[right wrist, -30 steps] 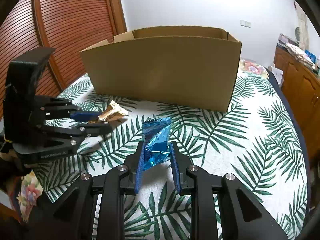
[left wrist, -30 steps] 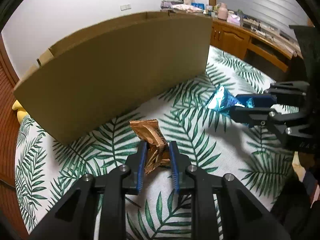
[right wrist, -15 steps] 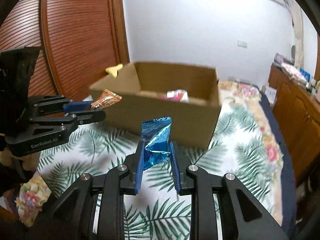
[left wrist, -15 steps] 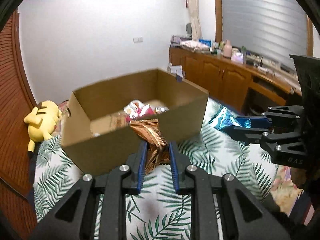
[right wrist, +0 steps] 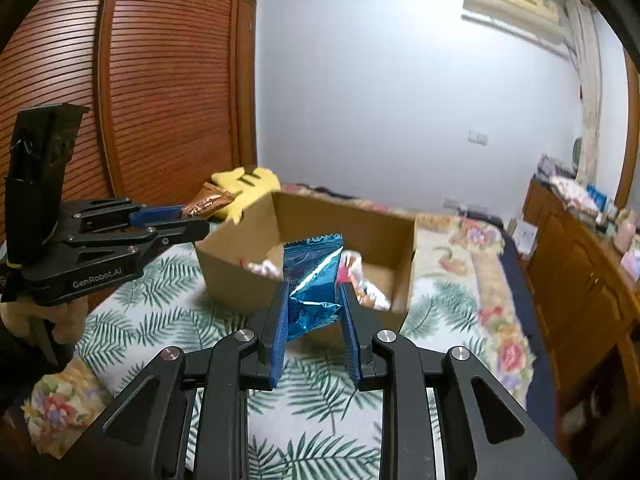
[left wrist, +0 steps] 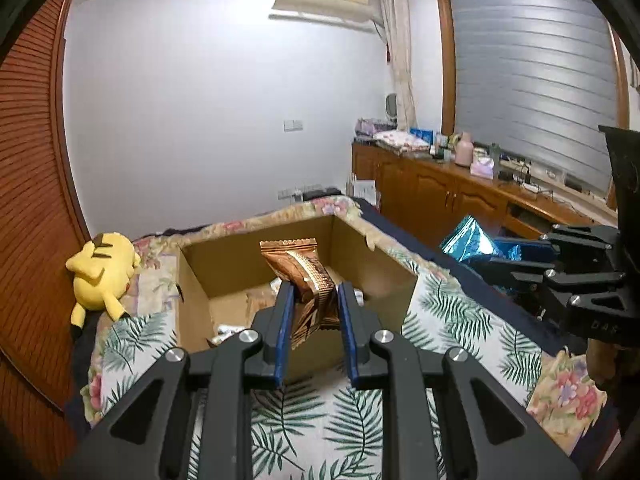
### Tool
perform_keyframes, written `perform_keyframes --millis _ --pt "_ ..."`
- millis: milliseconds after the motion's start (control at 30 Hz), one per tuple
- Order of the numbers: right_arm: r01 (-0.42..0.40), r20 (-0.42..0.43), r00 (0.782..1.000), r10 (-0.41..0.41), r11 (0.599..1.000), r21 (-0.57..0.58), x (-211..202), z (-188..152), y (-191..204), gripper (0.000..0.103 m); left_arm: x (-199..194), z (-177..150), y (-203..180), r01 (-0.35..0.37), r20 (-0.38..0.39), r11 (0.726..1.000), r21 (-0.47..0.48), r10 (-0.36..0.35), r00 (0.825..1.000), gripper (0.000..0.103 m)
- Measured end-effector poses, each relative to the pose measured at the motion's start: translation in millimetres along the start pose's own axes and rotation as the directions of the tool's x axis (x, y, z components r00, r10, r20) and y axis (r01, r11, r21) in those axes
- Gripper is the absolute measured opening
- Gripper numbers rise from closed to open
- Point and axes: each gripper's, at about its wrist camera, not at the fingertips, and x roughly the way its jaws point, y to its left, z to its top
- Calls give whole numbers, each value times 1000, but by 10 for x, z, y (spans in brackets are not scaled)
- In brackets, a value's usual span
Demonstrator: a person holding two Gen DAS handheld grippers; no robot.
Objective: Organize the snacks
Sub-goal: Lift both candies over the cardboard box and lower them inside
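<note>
Both grippers have been raised since the earlier frames, so the open brown cardboard box (left wrist: 296,280) is now seen from above. The left gripper (left wrist: 314,304) is clenched on a crinkled copper-brown snack packet (left wrist: 308,280) at frame centre; the right gripper (right wrist: 314,308) is clamped on a shiny blue foil packet (right wrist: 312,276). The carry step is judged under way; next, each packet is to be brought over the box and released.

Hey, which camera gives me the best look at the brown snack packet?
The left wrist view: the brown snack packet stands centred and sharp between the jaws of the left gripper, in front of the cardboard box. The right wrist view shows only its crinkled end, small at the left.
</note>
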Motion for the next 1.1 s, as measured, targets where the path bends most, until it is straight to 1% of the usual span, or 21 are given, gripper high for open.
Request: perform_keyframes --millis 167,267,500,800,933,1100 --pt "22 43 999 -21 1000 -19 -94 212 42 23 -53 99 71 -3 24 1000 -9 3 1000 20" --pt "35 59 998 -33 999 -28 -81 287 59 23 -38 123 108 -4 31 1000 -12 4 1000 20" --pt "86 65 994 -83 995 -43 132 437 52 23 211 129 287 4 38 998 -67 -2 999 20" --pt "63 45 997 -61 997 -40 647 515 -68 23 761 77 474 -12 -16 997 -76 11 1000 20" --pt "50 22 999 -49 998 -41 921 476 -118 23 1067 -10 569 -27 -66 997 -77 22 998 21" --pt "28 -19 999 -29 999 -33 1284 381 -188 23 1357 -122 659 -47 -118 995 -84 37 992 21"
